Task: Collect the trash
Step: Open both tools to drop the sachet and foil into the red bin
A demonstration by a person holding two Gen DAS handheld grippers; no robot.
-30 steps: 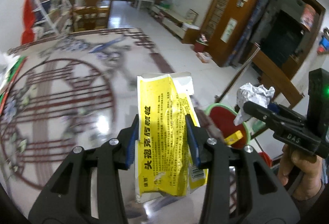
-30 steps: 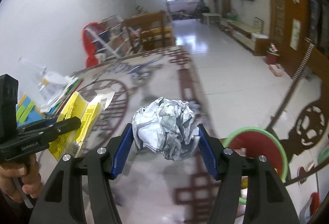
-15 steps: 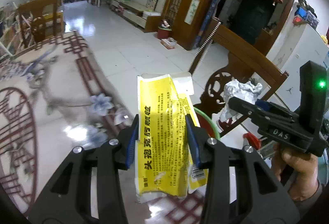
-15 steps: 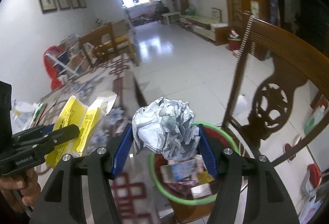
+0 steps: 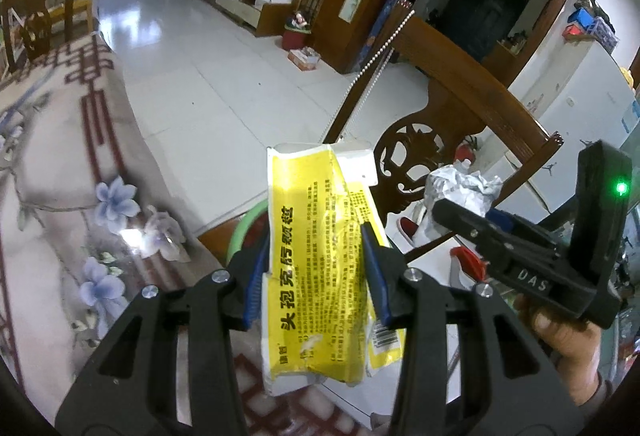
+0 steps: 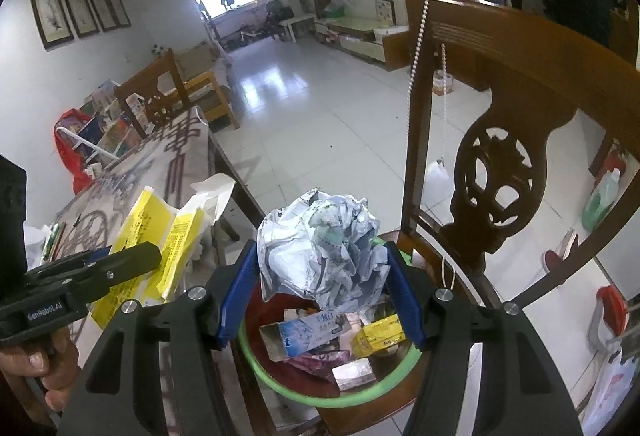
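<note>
My left gripper (image 5: 316,272) is shut on a flattened yellow packet (image 5: 316,260) with black print; the packet (image 6: 160,240) also shows at the left of the right wrist view. My right gripper (image 6: 320,284) is shut on a crumpled ball of white paper (image 6: 320,248), which hangs right above a red bin with a green rim (image 6: 320,396). The bin stands on a wooden chair seat and holds several boxes and wrappers. In the left wrist view the paper ball (image 5: 460,191) sits to the right, and the bin's green rim (image 5: 244,224) peeks out behind the packet.
A carved wooden chair back (image 6: 496,171) rises just behind the bin. The table with a flower-patterned cloth (image 5: 60,171) lies to the left. White tiled floor (image 6: 320,115) stretches beyond. A hand (image 5: 568,348) holds the right gripper's handle.
Both grippers swung right from over the table to the chair. The bin has come under the paper ball, and the packet now hangs at the table's edge beside it.
</note>
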